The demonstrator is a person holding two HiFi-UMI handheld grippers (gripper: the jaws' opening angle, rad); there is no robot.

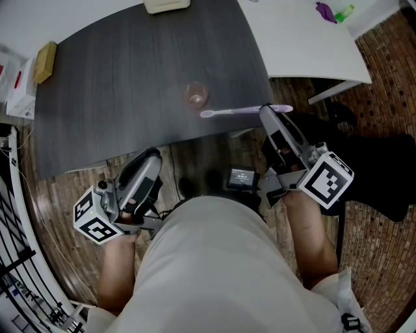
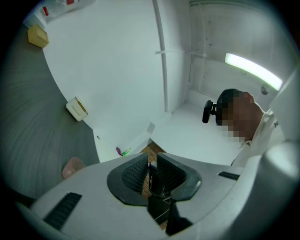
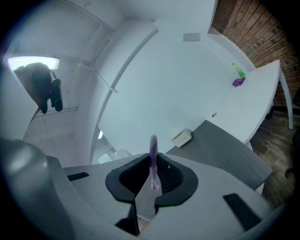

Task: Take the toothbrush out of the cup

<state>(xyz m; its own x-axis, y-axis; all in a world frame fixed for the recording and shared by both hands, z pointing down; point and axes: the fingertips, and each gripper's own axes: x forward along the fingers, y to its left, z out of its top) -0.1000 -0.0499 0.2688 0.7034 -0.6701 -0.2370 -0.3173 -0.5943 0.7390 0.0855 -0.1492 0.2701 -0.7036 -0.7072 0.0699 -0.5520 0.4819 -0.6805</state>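
A small clear pinkish cup point(image 1: 195, 95) stands empty on the dark grey table point(image 1: 130, 78), near its front edge. Just right of it and above the table's edge, a purple and white toothbrush point(image 1: 242, 111) lies level, brush end toward the cup. My right gripper point(image 1: 266, 110) is shut on its handle end. In the right gripper view the toothbrush point(image 3: 153, 157) stands up between the pads. My left gripper point(image 1: 155, 155) hangs low by the person's body, off the table, shut with nothing in it. The left gripper view shows the cup point(image 2: 71, 166) at lower left.
A tan block point(image 1: 44, 62) and a cream box point(image 1: 167, 6) lie on the dark table. A white table point(image 1: 305, 45) adjoins at the right with a purple and green item point(image 1: 333, 12). White boxes point(image 1: 19, 84) sit far left. A black object point(image 1: 383, 169) lies on the brick floor.
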